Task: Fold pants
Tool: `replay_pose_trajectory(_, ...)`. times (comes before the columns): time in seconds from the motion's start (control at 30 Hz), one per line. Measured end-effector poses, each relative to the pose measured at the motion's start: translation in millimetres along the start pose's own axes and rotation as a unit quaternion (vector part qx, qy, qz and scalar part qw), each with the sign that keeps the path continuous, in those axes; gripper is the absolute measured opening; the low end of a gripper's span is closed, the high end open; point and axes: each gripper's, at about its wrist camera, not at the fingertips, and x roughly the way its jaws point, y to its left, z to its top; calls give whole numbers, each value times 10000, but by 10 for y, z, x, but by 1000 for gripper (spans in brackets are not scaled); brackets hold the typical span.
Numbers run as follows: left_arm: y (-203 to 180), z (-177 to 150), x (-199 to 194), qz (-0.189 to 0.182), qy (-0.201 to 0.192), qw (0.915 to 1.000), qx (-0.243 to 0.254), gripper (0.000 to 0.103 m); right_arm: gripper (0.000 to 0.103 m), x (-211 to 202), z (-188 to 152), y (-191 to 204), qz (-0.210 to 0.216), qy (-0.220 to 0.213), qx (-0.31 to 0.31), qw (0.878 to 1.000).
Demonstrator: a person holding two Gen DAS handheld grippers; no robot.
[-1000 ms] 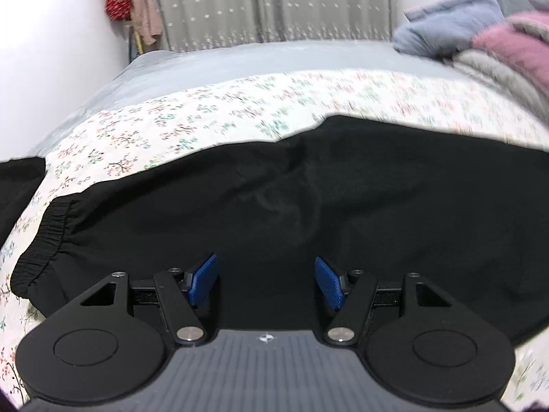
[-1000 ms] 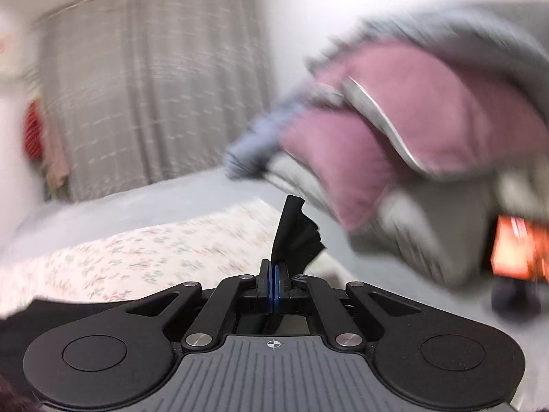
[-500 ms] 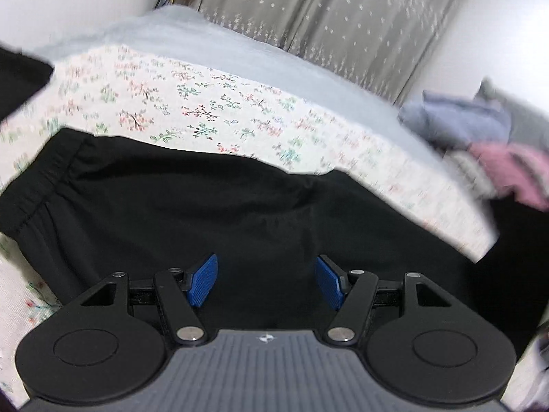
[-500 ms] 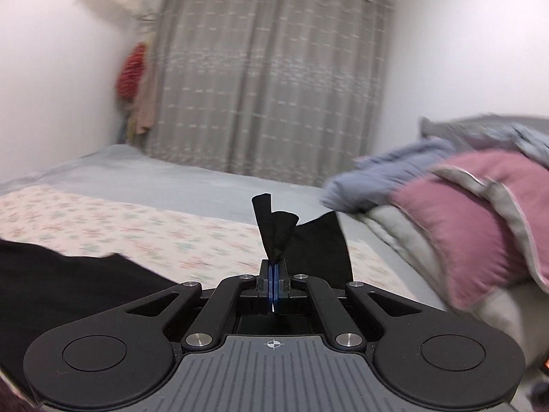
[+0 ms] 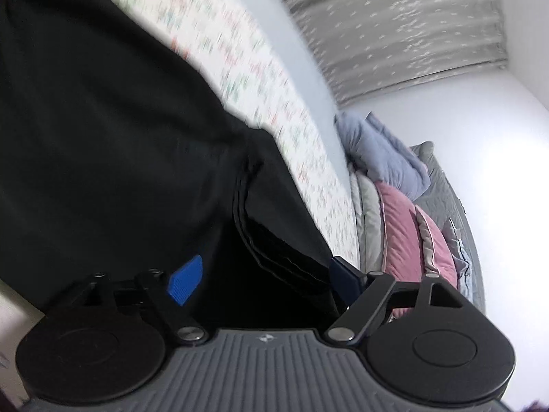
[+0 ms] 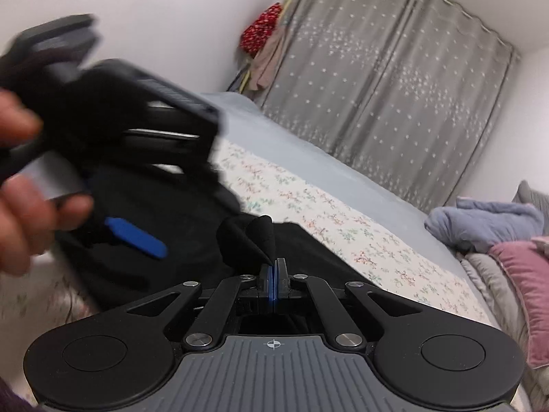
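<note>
The black pants lie spread on the floral bed sheet. My left gripper hovers low over them, rolled to one side, and its jaws are opening. A layered pant edge runs between the fingers, with neither pad pressing on it. My right gripper is shut on a bunched tip of the black pants, which stands up above its pads. In the right wrist view the left gripper shows blurred at the left, held by a hand, one of its blue fingers over the cloth.
A pile of pink and grey pillows and a blue blanket lies at the head of the bed, also in the right wrist view. Grey curtains hang behind the bed. Clothes hang in the corner.
My right gripper has swung from the pillow end over to the left gripper, carrying the pant fabric across. The left gripper has rolled sideways and its jaws stand wider.
</note>
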Motion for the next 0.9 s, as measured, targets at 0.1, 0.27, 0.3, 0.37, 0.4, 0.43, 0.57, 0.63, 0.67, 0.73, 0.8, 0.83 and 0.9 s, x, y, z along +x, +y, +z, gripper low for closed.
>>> replay_pose_trajectory(0.1,-22,-19,169,-145,174,9995,-226,92,0,-72,-83,15,11,-60,-216,9997)
replay_pose_trajectory(0.27,-113,39,505,-173,439,9984,-312,93,0,-104,-191,79,173,-174,-668,9975)
replay_pose_trajectory(0.3,-140,56,572,-101,480,9985,-259,93,0,-107,-217,87,224,-205,-733,9968)
replay_pose_trajectory(0.37,-194,100,617,131,417,9990,-77,78,0,-102,-252,70,295,-214,-800,9961)
replay_pose_trajectory(0.4,-205,124,634,187,377,9991,16,72,0,-103,-263,58,320,-203,-801,9961)
replay_pose_trajectory(0.43,-231,165,659,208,382,9990,106,55,0,-103,-271,36,345,-191,-798,9960)
replay_pose_trajectory(0.57,-335,261,775,568,524,9935,841,12,0,-93,-219,51,428,-197,-817,9955)
replay_pose_trajectory(0.63,-339,295,762,599,493,9927,928,11,0,-110,-168,113,480,-224,-790,9955)
replay_pose_trajectory(0.67,-348,310,740,551,426,9926,998,11,0,-108,-154,127,482,-229,-760,9957)
replay_pose_trajectory(0.73,-419,362,678,506,280,9910,1207,11,0,-90,-89,137,488,-254,-676,9962)
replay_pose_trajectory(0.8,-490,424,593,478,123,9876,1493,11,0,-81,0,172,464,-283,-577,9969)
replay_pose_trajectory(0.83,-514,457,535,395,28,9864,1593,11,0,-66,51,184,466,-308,-511,9971)
replay_pose_trajectory(0.9,-545,527,387,263,-194,9846,1717,11,0,-20,156,218,500,-369,-361,9974)
